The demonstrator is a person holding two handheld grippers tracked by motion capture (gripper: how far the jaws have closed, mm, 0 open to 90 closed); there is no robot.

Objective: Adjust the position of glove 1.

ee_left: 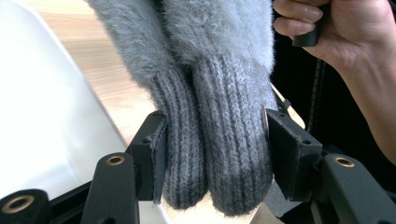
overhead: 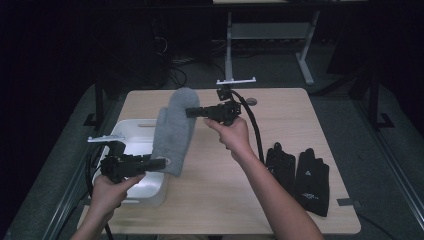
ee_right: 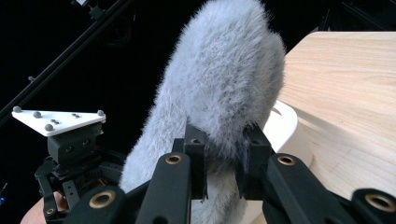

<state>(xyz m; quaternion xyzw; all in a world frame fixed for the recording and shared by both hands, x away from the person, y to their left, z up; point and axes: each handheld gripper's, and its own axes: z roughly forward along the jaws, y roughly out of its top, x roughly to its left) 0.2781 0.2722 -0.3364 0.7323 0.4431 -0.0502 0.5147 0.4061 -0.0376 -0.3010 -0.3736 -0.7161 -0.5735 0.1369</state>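
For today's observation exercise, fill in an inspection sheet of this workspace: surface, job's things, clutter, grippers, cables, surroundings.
Surface: light wooden table, part bare.
Job's things: pair of grey fluffy mittens, held up between both grippers, partly over the white bin.
Clutter: two black gloves at the table's right edge.
Grippers: left gripper clamps the ribbed cuffs; right gripper clamps the fluffy part.
Cables: black cable trails from the right gripper.
Surroundings: dark; white desk frame behind.

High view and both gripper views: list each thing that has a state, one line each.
Grey mittens: a pair held together, lifted off the table, gripped at both ends.
Left gripper: shut on the ribbed cuffs.
Right gripper: shut on the fluffy upper part.
White bin: open, on the table under the cuffs.
Black gloves: lying flat on the table, untouched.
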